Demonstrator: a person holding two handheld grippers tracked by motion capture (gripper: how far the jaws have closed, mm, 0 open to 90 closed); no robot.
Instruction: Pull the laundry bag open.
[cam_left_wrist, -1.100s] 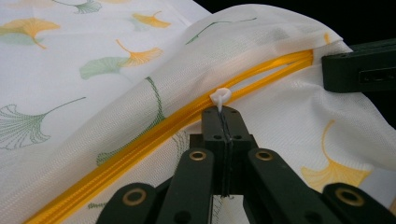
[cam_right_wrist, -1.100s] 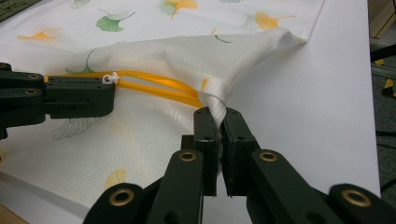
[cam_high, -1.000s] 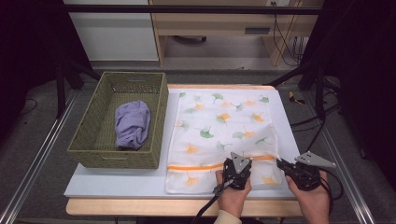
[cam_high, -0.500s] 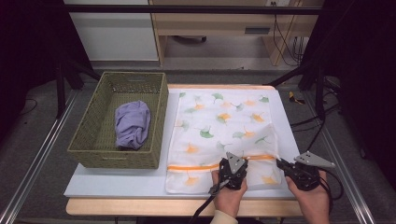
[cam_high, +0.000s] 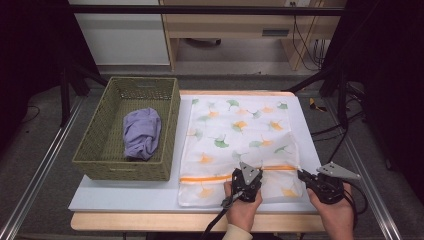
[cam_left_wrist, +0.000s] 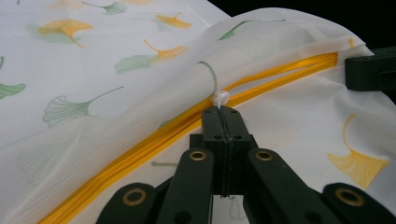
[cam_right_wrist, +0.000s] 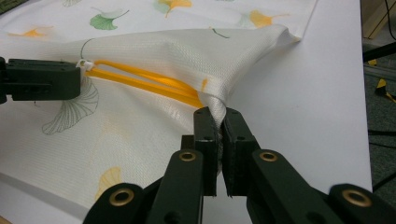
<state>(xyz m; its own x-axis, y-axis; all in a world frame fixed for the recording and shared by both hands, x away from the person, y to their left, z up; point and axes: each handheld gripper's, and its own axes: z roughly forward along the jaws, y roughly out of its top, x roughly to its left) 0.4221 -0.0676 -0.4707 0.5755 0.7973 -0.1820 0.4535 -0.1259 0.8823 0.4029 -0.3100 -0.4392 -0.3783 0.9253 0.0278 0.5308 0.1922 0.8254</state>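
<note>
A white mesh bag (cam_high: 235, 130) printed with green and orange leaves lies flat on the white tabletop (cam_high: 125, 192). An orange zipper (cam_high: 205, 177) runs across its near end. My left gripper (cam_high: 249, 166) is shut on the small white zipper pull (cam_left_wrist: 223, 97), at about the middle of the zipper line. My right gripper (cam_high: 301, 173) is shut on the bag's right edge (cam_right_wrist: 219, 105) at the zipper's end and lifts the fabric a little. Between the two grippers the zipper's two orange strips (cam_right_wrist: 149, 80) stand parted.
A green woven basket (cam_high: 125, 170) stands on the left of the table with a crumpled purple cloth (cam_high: 142, 132) inside. Metal frame rails run along both table sides. Black cables (cam_high: 330, 130) lie on the floor at the right.
My left gripper has shifted slightly to the left along the zipper with the pull in it. The right gripper has kept still.
</note>
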